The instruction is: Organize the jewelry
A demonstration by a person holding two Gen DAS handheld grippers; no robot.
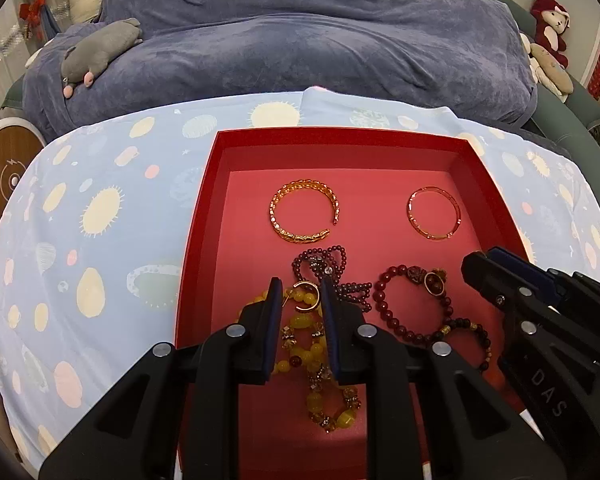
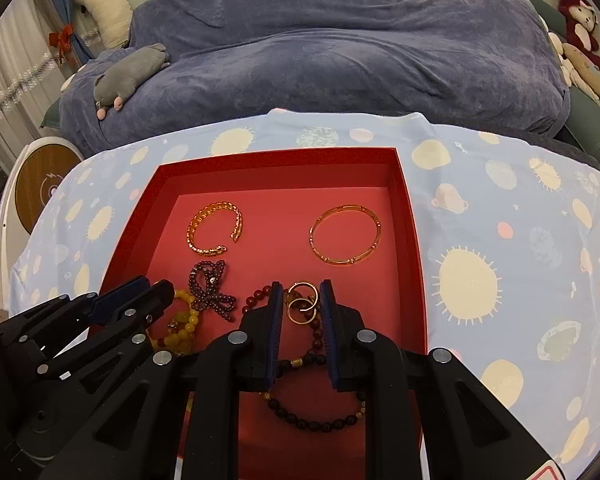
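An open red tray lies on a light blue patterned cloth. At its far end are a gold open cuff and a thin gold bangle. Nearer lie a purple bead bow, yellow beads and red and dark bead bracelets. My left gripper is shut on a small gold hoop above the yellow beads. My right gripper is shut on a matching gold hoop over the red bracelet.
The cloth spreads wide on both sides of the tray. Behind it rises a heap of purple blanket with a grey plush toy. A round wood-topped device stands at the left edge.
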